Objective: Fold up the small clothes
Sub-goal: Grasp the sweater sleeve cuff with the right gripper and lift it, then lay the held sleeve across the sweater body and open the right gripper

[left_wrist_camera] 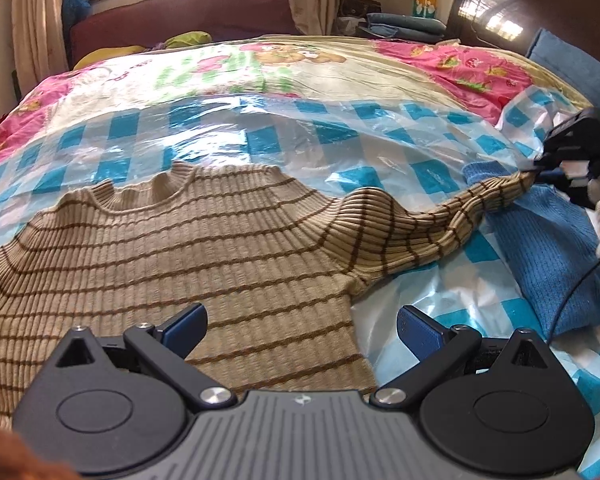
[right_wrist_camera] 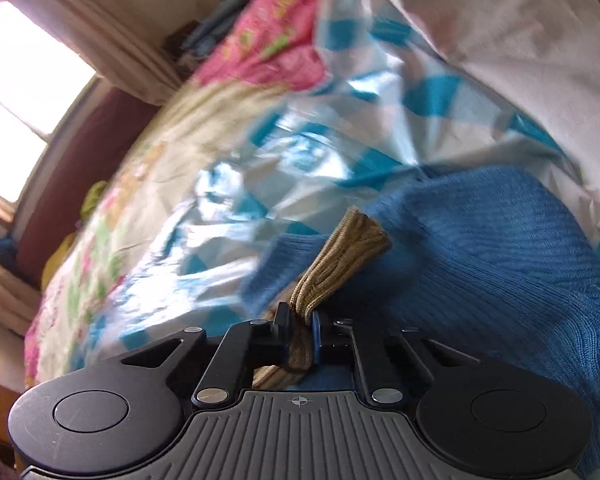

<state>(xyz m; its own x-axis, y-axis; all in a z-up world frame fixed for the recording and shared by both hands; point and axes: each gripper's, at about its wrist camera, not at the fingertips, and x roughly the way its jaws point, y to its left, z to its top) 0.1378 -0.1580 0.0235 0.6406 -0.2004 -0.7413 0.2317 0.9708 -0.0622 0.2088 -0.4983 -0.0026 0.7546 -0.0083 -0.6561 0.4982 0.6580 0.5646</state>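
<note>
A tan ribbed sweater with brown stripes (left_wrist_camera: 204, 248) lies flat on a blue-checked plastic sheet (left_wrist_camera: 228, 128) over the bed, neck toward the far side. My left gripper (left_wrist_camera: 300, 330) is open and empty, hovering over the sweater's right lower body. My right gripper (right_wrist_camera: 300, 330) is shut on the sweater's right sleeve cuff (right_wrist_camera: 340, 264); it also shows in the left wrist view (left_wrist_camera: 540, 170), pulling the sleeve (left_wrist_camera: 460, 216) out to the right. A blue knit garment (right_wrist_camera: 480, 264) lies under the cuff.
The blue knit (left_wrist_camera: 548, 256) lies at the right of the sheet. A pink cartoon quilt (left_wrist_camera: 260, 68) covers the far bed. A dark headboard (left_wrist_camera: 520, 4) and blue pillow (left_wrist_camera: 572, 68) are at the right, a maroon sofa (left_wrist_camera: 180, 16) and window behind.
</note>
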